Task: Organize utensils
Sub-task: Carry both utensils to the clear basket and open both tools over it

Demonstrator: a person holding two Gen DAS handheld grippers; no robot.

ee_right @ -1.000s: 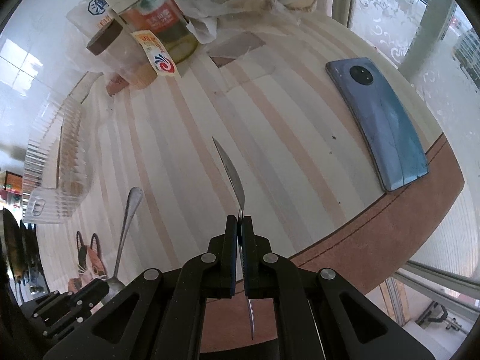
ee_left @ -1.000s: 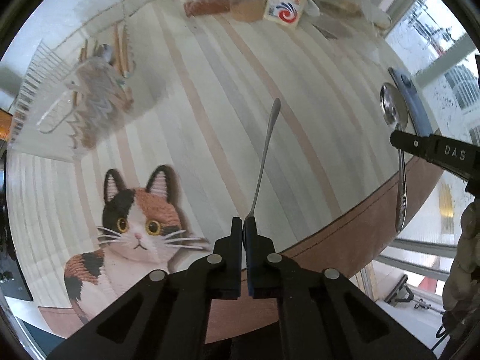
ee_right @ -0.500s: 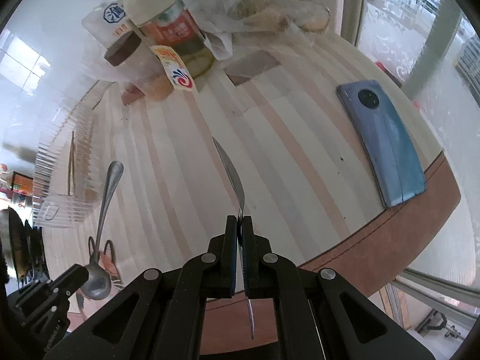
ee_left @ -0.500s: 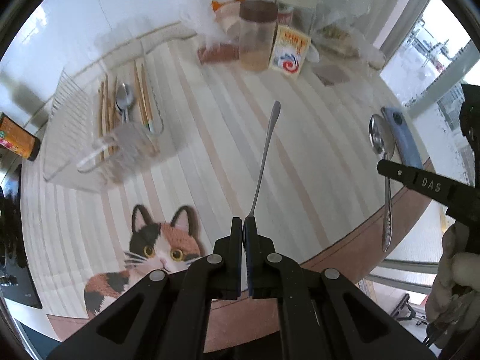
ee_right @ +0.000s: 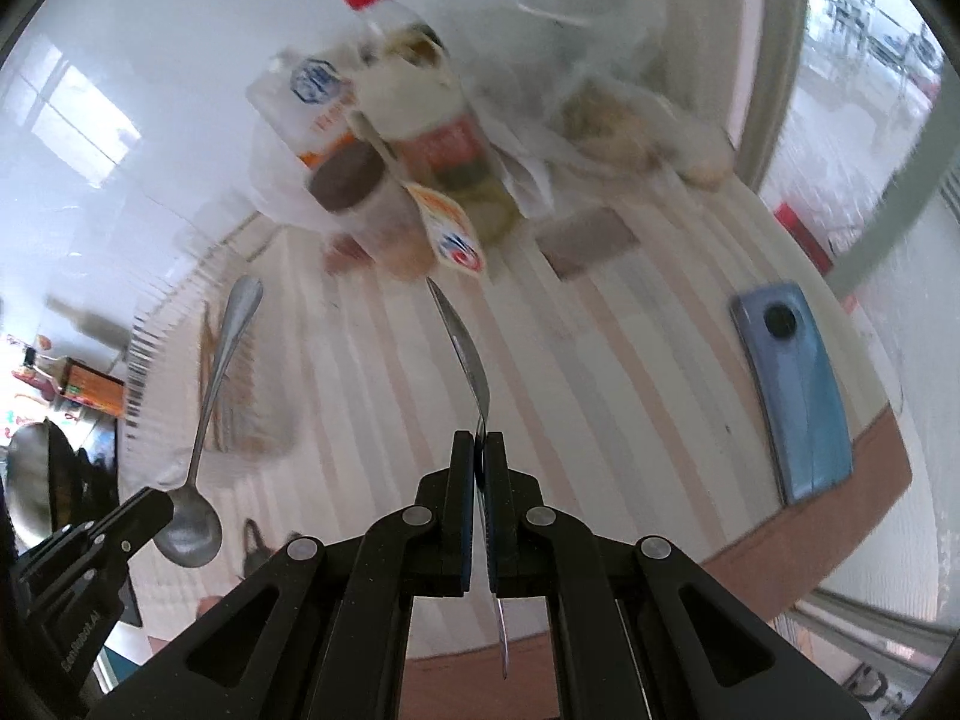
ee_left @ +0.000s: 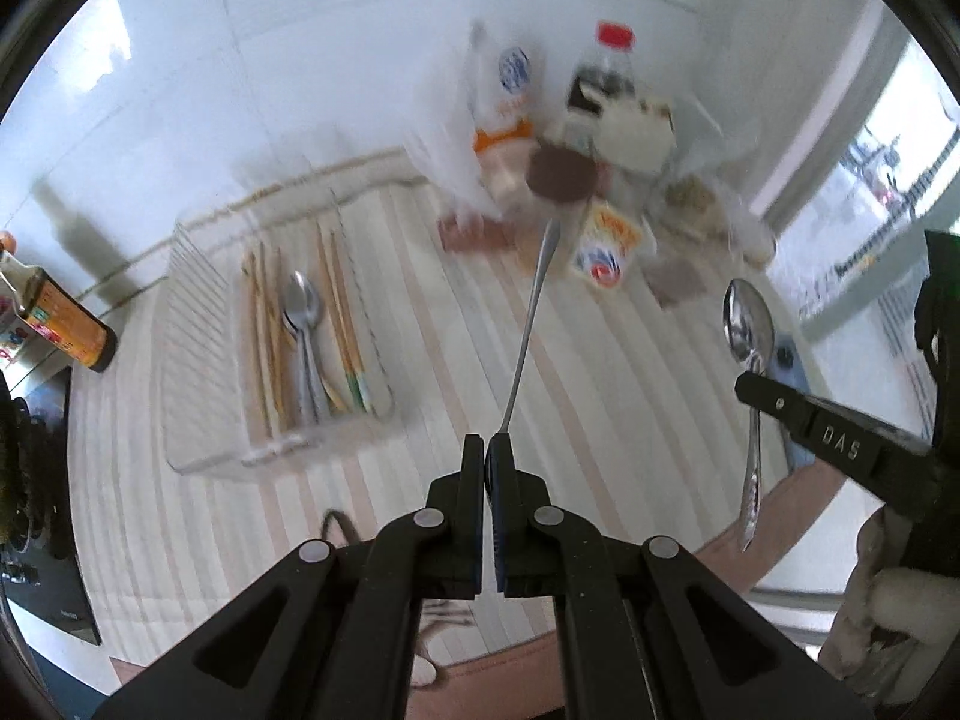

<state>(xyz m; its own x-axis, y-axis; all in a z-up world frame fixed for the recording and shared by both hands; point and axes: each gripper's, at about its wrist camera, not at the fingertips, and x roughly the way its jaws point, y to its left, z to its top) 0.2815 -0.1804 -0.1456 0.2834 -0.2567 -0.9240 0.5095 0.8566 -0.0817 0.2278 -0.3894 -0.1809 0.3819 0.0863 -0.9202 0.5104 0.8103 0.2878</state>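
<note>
Above striped table, spoon handle-forward

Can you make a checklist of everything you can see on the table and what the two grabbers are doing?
Surface: striped tablecloth with a cat picture, mostly hidden.
Job's things: clear tray holding chopsticks and spoons.
Clutter: jar, red-capped bottle, bags, sachet, blue phone, sauce bottle.
Grippers: left gripper shut on a spoon, bowl toward the fingers; right gripper shut on another spoon, held mid-handle.
Cables: nothing seen.
Surroundings: white wall, window on the right; picture blurry.
</note>
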